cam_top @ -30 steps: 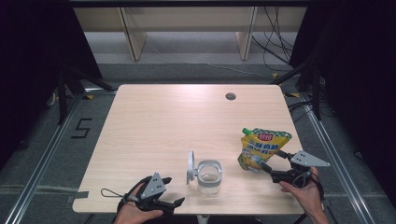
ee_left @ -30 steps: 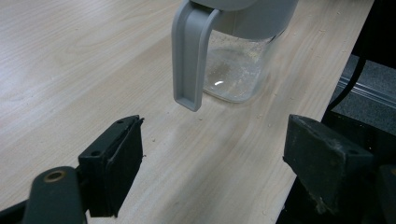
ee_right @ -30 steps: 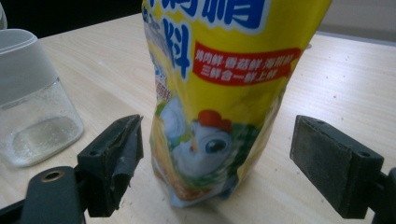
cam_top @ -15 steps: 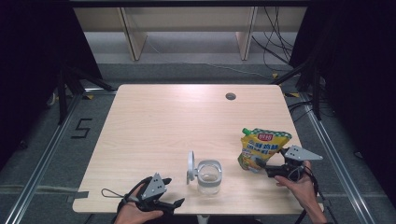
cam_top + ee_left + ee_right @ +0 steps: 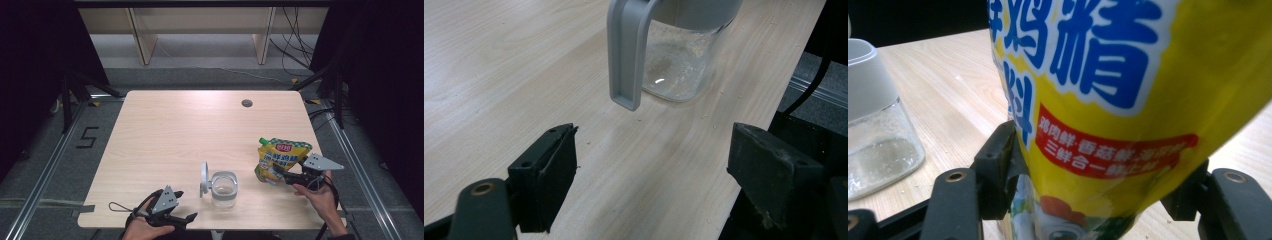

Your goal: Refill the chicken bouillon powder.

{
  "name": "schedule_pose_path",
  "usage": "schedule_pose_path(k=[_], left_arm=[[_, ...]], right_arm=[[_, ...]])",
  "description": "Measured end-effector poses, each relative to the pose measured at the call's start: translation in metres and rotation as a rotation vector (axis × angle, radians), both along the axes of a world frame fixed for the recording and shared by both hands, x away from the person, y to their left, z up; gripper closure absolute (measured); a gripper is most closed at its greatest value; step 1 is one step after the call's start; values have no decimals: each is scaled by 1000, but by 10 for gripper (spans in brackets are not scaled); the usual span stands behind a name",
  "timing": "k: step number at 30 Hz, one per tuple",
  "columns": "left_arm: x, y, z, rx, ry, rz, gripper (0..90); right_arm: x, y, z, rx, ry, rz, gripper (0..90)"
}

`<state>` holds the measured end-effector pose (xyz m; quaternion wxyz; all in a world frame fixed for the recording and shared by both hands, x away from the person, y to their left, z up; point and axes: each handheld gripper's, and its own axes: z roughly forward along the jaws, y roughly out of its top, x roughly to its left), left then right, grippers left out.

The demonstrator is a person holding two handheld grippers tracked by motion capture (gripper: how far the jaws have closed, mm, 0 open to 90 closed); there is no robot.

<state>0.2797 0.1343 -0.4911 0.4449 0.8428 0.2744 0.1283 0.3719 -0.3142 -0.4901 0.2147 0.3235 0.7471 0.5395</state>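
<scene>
At the near right edge, my right gripper (image 5: 278,173) has just been closing around the yellow pouch (image 5: 280,159); its jaws now grasp the base, so I can lift it toward the jar (image 5: 223,189). My left gripper (image 5: 186,218) stays released, empty.

Jar (image 5: 223,189) between claws; far tabletop (image 5: 200,120) bare

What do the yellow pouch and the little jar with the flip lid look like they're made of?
Yellow pouch: glossy printed plastic film, judging by its sheen and soft bulging sides. Jar: see-through body, glass or hard clear plastic; its matte grey lid looks like moulded plastic.
</scene>
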Motion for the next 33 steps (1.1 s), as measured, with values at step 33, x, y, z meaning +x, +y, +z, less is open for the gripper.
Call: schedule_pose_path(k=[33], left_arm=[[-2, -1, -2, -16, 30, 16, 190]], right_arm=[[-17, 22, -5, 21, -5, -141, 238]])
